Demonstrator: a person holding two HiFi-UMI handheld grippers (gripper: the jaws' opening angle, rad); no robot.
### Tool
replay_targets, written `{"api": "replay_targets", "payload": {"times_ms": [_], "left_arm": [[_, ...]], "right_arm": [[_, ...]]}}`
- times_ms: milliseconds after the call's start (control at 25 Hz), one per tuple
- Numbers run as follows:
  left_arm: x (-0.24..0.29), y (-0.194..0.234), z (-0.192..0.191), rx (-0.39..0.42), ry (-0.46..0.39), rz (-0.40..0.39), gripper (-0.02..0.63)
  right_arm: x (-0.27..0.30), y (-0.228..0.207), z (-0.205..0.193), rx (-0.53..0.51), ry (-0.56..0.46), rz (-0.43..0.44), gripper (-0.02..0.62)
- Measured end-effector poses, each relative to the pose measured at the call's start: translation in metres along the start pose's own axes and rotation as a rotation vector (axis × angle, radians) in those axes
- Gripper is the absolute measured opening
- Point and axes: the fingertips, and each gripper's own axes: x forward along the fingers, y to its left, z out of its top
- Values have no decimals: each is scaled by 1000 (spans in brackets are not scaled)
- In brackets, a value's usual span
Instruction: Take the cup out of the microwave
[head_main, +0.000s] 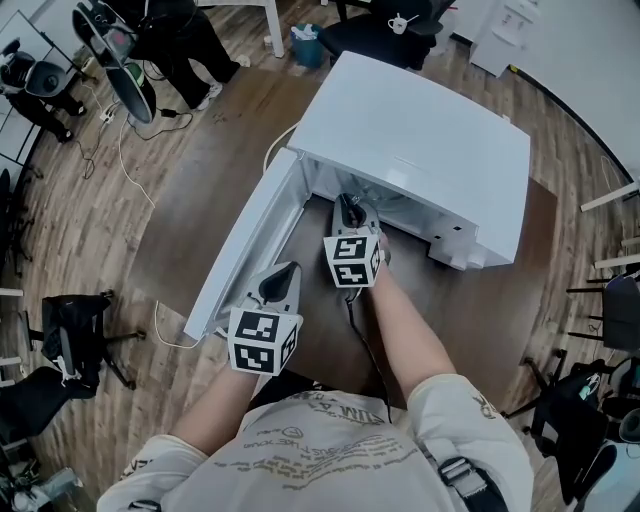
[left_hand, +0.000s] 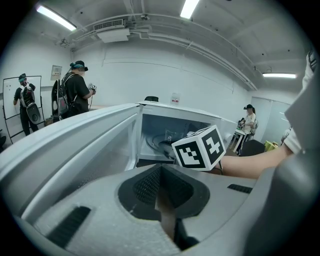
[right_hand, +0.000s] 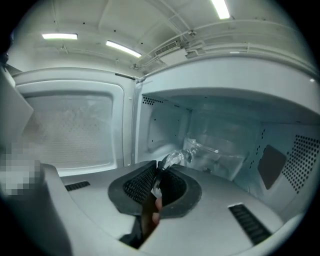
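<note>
A clear glass cup (right_hand: 216, 154) stands inside the white microwave (head_main: 420, 140), whose door (head_main: 245, 250) hangs open to the left. In the right gripper view, my right gripper (right_hand: 159, 174) reaches into the cavity, and its pads are shut on the cup's glass handle (right_hand: 172, 160). From the head view the right gripper (head_main: 350, 206) sits in the microwave's mouth and the cup is hidden. My left gripper (head_main: 284, 276) is shut on nothing, just in front of the open door's lower edge. The left gripper (left_hand: 160, 186) looks past the door (left_hand: 75, 145) at the right gripper's marker cube (left_hand: 199, 148).
The microwave sits on a brown table (head_main: 200, 210). A black cable (head_main: 362, 340) trails from the right gripper along my forearm. Office chairs (head_main: 80, 330) and gear stand on the wooden floor around. Several people (left_hand: 75, 90) stand at the back of the room.
</note>
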Motion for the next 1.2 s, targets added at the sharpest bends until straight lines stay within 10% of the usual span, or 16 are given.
{"api": "replay_targets", "payload": {"times_ms": [1200], "left_arm": [[-27,-67,28,97,-109,-249,14]], "right_arm": [[-226,14,39,171,-124,-200,25]]}}
